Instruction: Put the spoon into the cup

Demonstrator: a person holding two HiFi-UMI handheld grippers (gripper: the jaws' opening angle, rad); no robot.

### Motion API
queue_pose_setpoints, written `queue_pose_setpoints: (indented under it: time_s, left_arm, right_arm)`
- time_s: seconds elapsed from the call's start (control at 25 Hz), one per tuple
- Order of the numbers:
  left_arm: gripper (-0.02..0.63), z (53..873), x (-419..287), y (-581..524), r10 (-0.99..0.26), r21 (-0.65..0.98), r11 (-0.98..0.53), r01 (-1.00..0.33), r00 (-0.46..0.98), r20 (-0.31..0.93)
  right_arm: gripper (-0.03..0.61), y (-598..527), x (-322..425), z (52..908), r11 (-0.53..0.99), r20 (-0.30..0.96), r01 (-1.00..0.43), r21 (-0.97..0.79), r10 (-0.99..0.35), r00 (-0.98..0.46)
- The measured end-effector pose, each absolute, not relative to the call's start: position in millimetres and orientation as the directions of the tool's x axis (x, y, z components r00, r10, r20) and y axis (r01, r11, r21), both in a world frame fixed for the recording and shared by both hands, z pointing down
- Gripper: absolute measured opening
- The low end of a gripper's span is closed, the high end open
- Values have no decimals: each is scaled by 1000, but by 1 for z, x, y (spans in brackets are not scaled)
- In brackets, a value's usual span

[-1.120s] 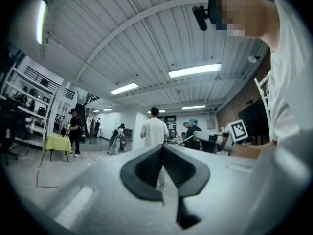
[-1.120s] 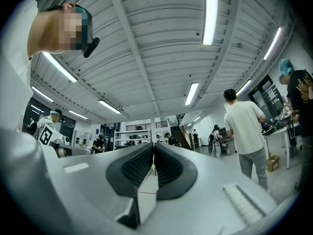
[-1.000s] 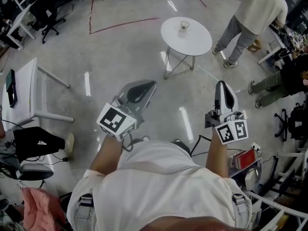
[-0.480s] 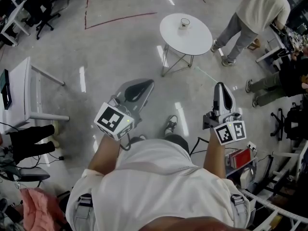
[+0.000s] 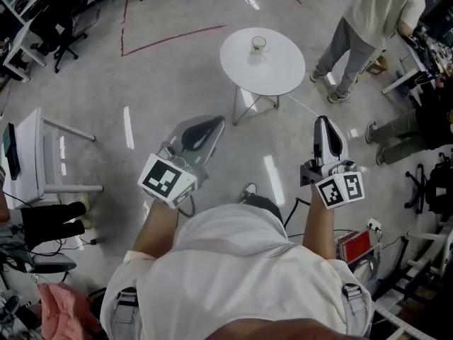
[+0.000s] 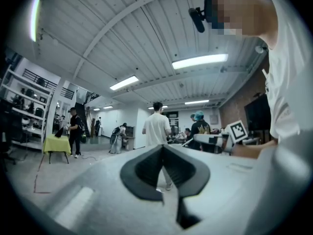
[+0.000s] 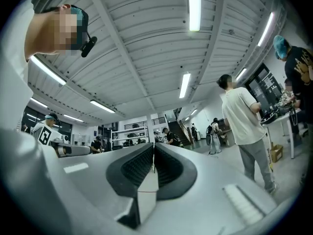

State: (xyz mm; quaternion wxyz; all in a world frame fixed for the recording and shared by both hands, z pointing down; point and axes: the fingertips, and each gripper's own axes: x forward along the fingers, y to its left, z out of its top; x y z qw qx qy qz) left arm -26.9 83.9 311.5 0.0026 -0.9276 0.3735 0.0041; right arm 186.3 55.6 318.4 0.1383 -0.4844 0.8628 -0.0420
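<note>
Cup [image 5: 259, 44] nearer than before; left tool [image 5: 221, 122], right tool [image 5: 325, 121] closed.

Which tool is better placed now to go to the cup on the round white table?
Left, but only slightly. The left tool is angled toward the cup on the round table; the right tool points past the table's edge. Both are shut, empty and far from it.

The cup [image 5: 259, 44] stands on the round worktop [image 5: 282, 68], far and central. A person [image 5: 371, 16] stands to its right. Nearer, the left claw [image 5: 211, 124] and the right claw [image 5: 324, 122] hang well apart over the floor [image 5: 177, 69]. A desk [image 5: 32, 154] stands at the left.
</note>
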Motion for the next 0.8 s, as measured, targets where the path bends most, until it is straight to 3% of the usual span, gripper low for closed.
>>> queue_pose_setpoints:
  time_s: [0.4, 0.8]
  left_arm:
    - [3, 299, 97, 1, -699, -14, -715, -699, 715, -16]
    - [3, 323, 132, -56, -688, 2, -724, -689, 723, 60]
  right_arm:
    - [12, -30, 312, 317, 531, -201, -821, -209, -845, -496]
    - [12, -80, 350, 351, 506, -161, -822, -262, -862, -480]
